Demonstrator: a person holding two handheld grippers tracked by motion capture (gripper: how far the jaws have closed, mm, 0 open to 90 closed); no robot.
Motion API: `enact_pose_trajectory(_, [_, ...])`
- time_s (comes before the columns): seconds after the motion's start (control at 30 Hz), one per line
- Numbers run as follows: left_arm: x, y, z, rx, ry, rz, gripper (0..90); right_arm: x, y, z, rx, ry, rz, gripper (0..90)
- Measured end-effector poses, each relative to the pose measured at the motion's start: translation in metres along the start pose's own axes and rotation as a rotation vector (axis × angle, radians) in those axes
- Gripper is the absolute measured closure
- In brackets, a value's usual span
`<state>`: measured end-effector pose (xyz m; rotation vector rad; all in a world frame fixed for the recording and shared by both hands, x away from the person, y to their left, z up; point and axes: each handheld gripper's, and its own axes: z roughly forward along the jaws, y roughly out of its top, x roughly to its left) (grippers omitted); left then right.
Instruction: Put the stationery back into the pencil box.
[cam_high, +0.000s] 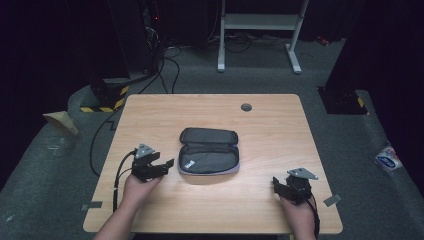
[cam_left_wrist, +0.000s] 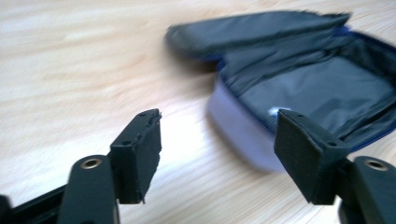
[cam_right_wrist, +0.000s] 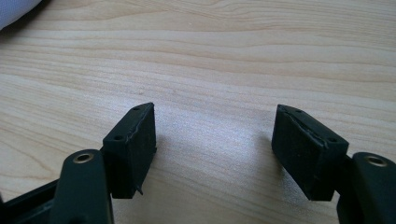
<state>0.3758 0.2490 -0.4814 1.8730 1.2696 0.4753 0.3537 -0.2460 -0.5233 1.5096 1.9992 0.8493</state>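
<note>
Since the pouch (cam_high: 208, 151) lies unzipped in the middle of the table (cam_high: 150, 107), lid folded back toward the far edge and the grey lining facing up, I judge it a soft, light fabric thing that will sag and fold wherever I lift it. My left gripper (cam_high: 167, 164) hovers just beside the pouch's left end, jaws standing wide with nothing between them; in the left gripper view the pouch (cam_left_wrist: 299, 88) sits just ahead and to the right of the pads, blurred, apart from them. My right gripper (cam_high: 276, 183) rests near the front right of the table, well apart from the pouch, its jaws likewise wide and empty over bare wood in the right gripper view, where a pale corner of the pouch (cam_right_wrist: 14, 9) peeks in at the top left. For a hold, I would pick the stiffer seam: the zip rim of the lower half or the edge of the lid, where piping gives the pads something to bite. The flat lining would likely slip or bunch up. Being light, it may slide across the smooth wood if pushed from one side, so I reckon the second gripper should pin or take the opposite edge. It seems not fragile; a firm pinch should do no harm.
</note>
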Motion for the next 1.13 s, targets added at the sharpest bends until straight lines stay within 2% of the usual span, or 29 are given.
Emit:
enact_pose_trajectory(0.23, [0.032, -0.033, -0.008, 0.053, 0.068, -0.020, 18.6, 0.000, 0.000, 0.000, 0.000, 0.000, 0.000, 30.3])
enact_pose_trajectory(0.4, [0.046, -0.053, -0.020, 0.114, 0.136, 0.029, 11.0, 0.000, 0.000, 0.000, -0.001, 0.000, 0.000, 30.1])
enact_pose_trajectory(0.5, [0.049, -0.065, -0.026, 0.130, 0.134, 0.044, 8.2, 0.000, 0.000, 0.000, 0.000, -0.002, 0.001, 30.1])
enact_pose_trajectory(0.53, [0.048, -0.070, -0.027, 0.136, 0.132, 0.060, 6.5, 0.000, 0.000, 0.000, 0.001, -0.003, 0.003, 30.1])
enact_pose_trajectory(0.6, [0.047, -0.077, -0.031, 0.124, 0.109, 0.085, 3.9, 0.000, 0.000, 0.000, 0.001, -0.004, 0.003, 30.1])
enact_pose_trajectory(0.63, [0.045, -0.078, -0.032, 0.111, 0.099, 0.094, 8.2, 0.000, -0.001, -0.001, 0.000, -0.006, 0.004, 30.1])
enact_pose_trajectory(0.7, [0.043, -0.079, -0.031, 0.098, 0.101, 0.089, 10.1, 0.000, -0.001, -0.001, 0.000, -0.007, 0.005, 30.1])
enact_pose_trajectory(0.77, [0.044, -0.078, -0.030, 0.102, 0.102, 0.096, 9.9, 0.001, -0.001, -0.001, 0.001, -0.007, 0.009, 29.8])
enact_pose_trajectory(0.9, [0.044, -0.078, -0.029, 0.097, 0.104, 0.081, 10.2, 0.000, -0.001, -0.001, 0.001, -0.011, 0.010, 29.7])
enact_pose_trajectory(1.13, [0.045, -0.077, -0.029, 0.098, 0.109, 0.079, 10.0, 0.000, -0.001, -0.001, 0.001, -0.005, 0.007, 28.3])
